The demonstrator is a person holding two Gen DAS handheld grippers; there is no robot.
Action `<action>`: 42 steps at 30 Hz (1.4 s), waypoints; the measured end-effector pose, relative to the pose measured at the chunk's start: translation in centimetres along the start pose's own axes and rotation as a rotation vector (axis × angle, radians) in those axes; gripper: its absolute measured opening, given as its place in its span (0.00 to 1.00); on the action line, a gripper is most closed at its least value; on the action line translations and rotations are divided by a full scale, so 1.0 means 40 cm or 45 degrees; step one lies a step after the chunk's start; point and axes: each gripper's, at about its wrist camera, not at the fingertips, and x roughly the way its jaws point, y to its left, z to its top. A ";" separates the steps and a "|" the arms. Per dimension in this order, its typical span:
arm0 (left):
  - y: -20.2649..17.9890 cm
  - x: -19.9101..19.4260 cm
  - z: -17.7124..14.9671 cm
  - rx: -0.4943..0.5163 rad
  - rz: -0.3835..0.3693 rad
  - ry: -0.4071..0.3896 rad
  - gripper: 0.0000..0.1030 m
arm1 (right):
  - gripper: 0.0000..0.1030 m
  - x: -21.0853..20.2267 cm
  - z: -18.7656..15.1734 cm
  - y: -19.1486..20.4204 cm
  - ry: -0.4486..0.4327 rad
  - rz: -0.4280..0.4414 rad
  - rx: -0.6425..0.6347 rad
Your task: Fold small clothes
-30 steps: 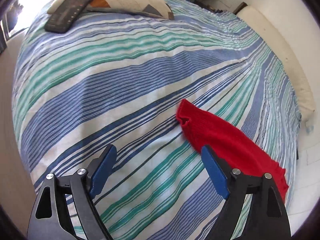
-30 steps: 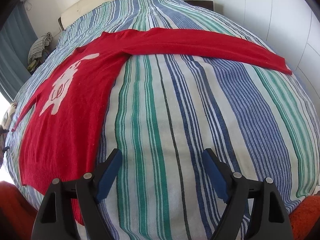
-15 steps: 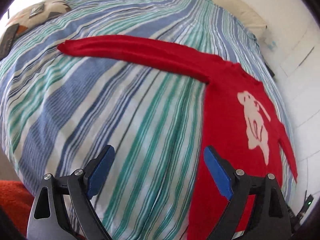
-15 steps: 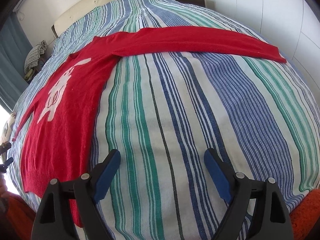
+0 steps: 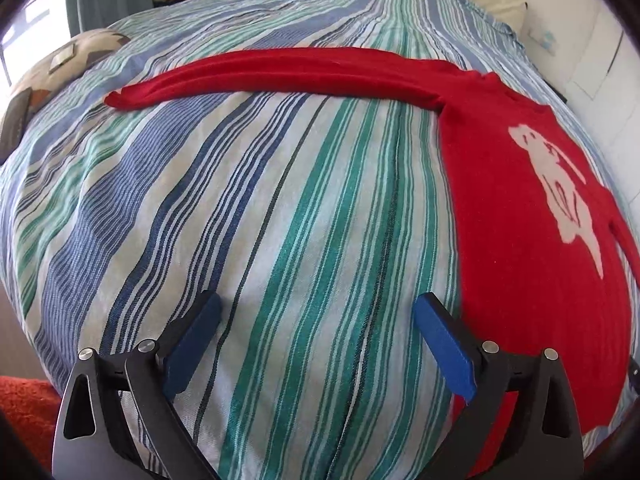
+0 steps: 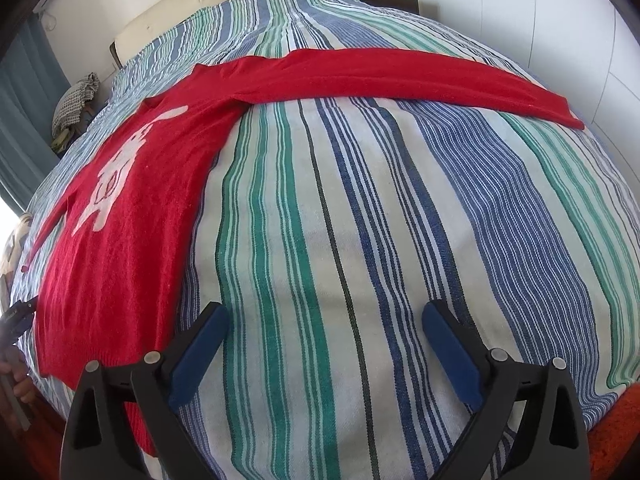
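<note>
Striped bedspread (image 5: pixel 256 208) carries red sweater (image 5: pixel 532 240), hem cut off; left tongs (image 5: pixel 316 312), right tongs (image 6: pixel 324 316) opening, empty.

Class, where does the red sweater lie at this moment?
The red sweater lies flat on the striped bedspread, right in the left wrist view, left in the right wrist view, sleeves spread out.

Striped bed (image 5: pixel 256 208): red sweater (image 5: pixel 520 220) spread flat.

fuzzy matt knit red sweater (image 5: pixel 520 240) lies on a woven striped cotton-like bedspread (image 5: pixel 280 220), slightly coarse.
</note>
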 end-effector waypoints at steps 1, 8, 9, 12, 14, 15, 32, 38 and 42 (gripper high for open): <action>-0.003 0.000 -0.001 0.007 0.007 0.000 0.96 | 0.95 0.001 0.000 -0.001 -0.002 0.003 0.004; -0.007 0.004 -0.002 0.026 0.028 0.001 0.98 | 0.96 0.003 -0.001 -0.001 -0.006 0.018 0.018; -0.007 0.005 -0.002 0.027 0.030 0.001 0.98 | 0.96 0.002 -0.001 -0.002 -0.006 0.018 0.017; -0.010 0.006 -0.004 0.042 0.044 0.000 0.99 | 0.97 0.002 -0.001 -0.003 -0.007 0.019 0.015; -0.015 0.008 -0.006 0.052 0.055 -0.002 0.99 | 0.97 0.001 -0.001 -0.004 -0.008 0.022 0.016; -0.016 0.008 -0.006 0.056 0.058 -0.003 0.99 | 0.97 0.001 -0.001 -0.005 -0.008 0.024 0.018; -0.018 0.010 -0.008 0.064 0.066 -0.004 0.99 | 0.97 0.001 -0.002 -0.005 -0.011 0.028 0.020; -0.019 0.010 -0.008 0.064 0.067 -0.005 1.00 | 0.97 0.001 -0.002 -0.005 -0.011 0.028 0.021; -0.019 0.011 -0.008 0.067 0.068 -0.006 1.00 | 0.98 0.001 -0.003 -0.005 -0.011 0.028 0.021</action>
